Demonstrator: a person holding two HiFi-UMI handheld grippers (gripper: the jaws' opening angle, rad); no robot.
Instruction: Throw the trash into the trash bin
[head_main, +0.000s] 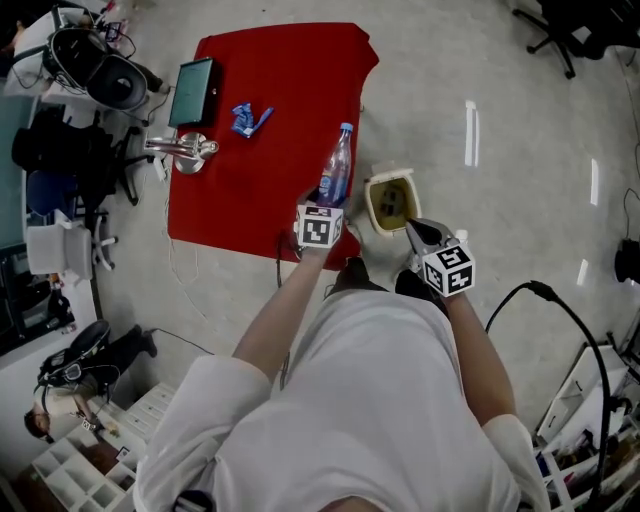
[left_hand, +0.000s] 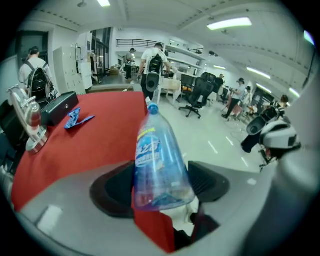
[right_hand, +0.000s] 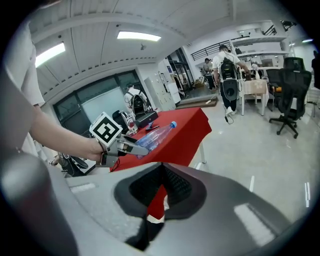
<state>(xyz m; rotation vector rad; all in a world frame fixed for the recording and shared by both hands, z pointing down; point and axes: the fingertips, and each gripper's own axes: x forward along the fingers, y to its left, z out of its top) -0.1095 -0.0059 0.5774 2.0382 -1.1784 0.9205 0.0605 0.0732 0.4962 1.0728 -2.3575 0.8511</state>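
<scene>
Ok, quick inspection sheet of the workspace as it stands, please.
Surface: red-covered table, items at its far left.
Job's things: plastic bottle, blue-capped, over the table's near edge; trash bin open-topped on the floor beside the table.
Clutter: blue wrapper, black box, shiny metal item.
Grippers: left tool shut on the bottle's base end; right tool shut, empty, near the bin.
Cables: black cable on the floor at right.
Surroundings: office chairs; people in the background.
</scene>
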